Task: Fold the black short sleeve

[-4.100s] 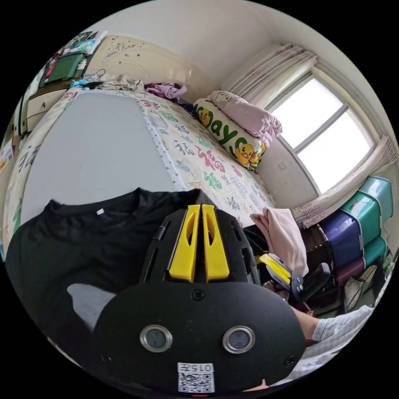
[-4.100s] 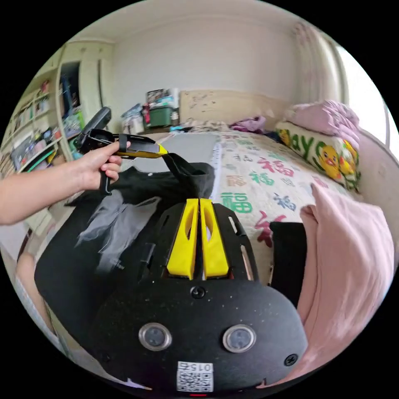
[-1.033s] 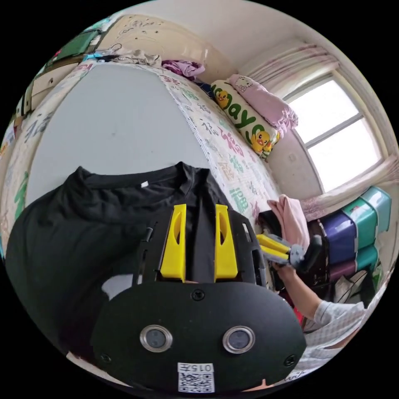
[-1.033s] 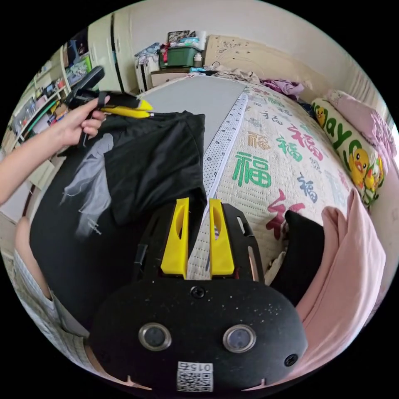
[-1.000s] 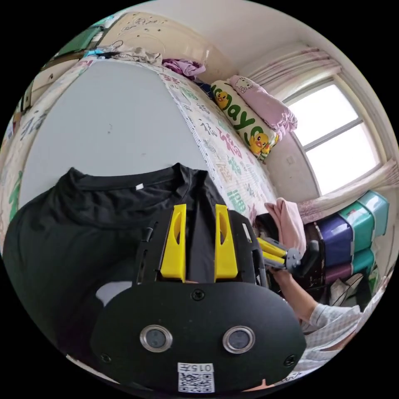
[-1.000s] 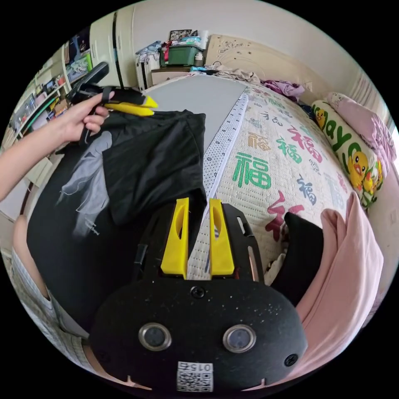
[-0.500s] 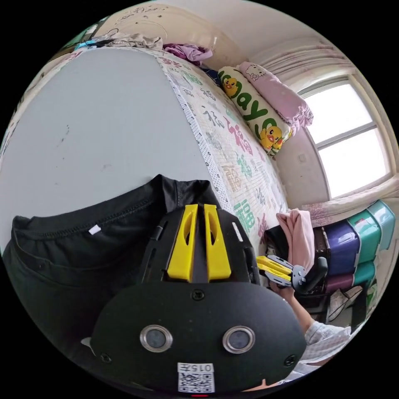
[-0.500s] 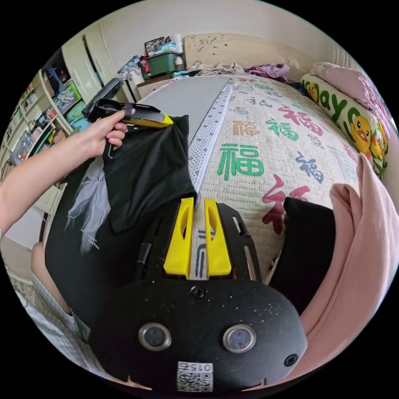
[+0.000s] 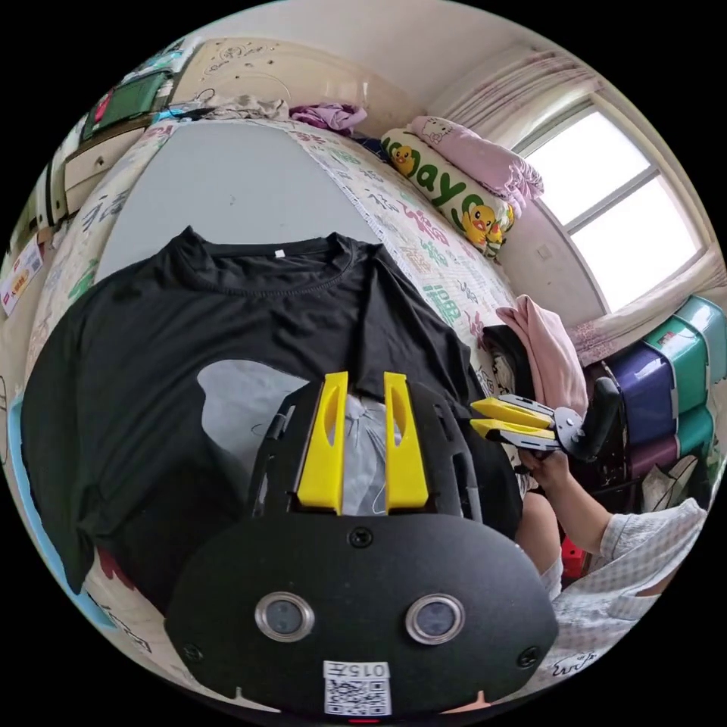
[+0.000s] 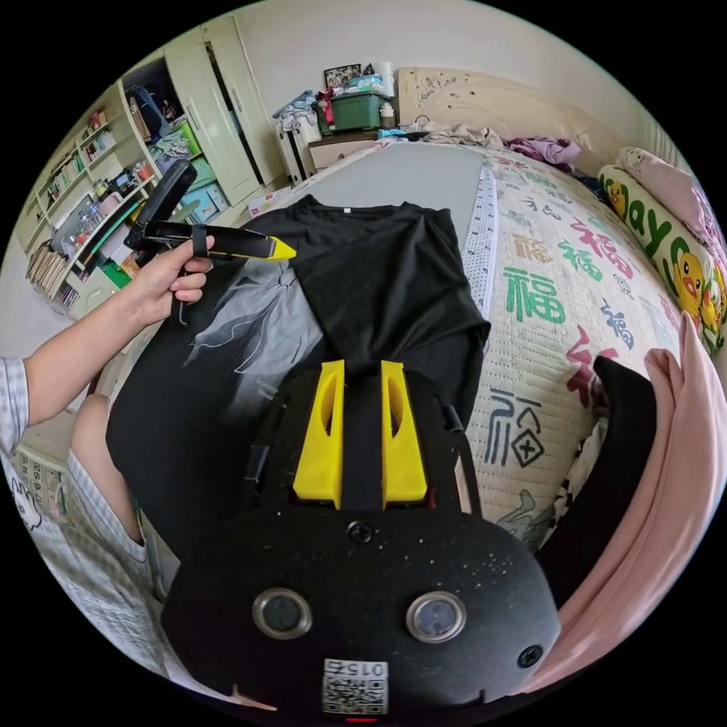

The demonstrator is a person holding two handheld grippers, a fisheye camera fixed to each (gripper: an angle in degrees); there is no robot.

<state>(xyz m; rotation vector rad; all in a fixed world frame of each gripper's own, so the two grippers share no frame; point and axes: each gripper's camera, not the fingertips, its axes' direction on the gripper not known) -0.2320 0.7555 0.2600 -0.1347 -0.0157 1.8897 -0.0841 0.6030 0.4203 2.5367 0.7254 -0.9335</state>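
Black T-shirt (image 9: pixel 159 363) limp, light; right side already folded inward. Left claw (image 9: pixel 363 439), right claw (image 10: pixel 360 432) spread, empty. Pinch left sleeve hem, frame lower left.

Daylight pours in through the window (image 9: pixel 628 219), which glares white with no detail behind the panes. The room is evenly bright, shadows soft and faint. The black shirt (image 10: pixel 386 280) reads as a dark mass, its folds barely visible. Both views are sharp at the centre, while the fisheye bends the bed (image 10: pixel 560 280) and the shelves (image 10: pixel 83 197) hard toward the round black border.
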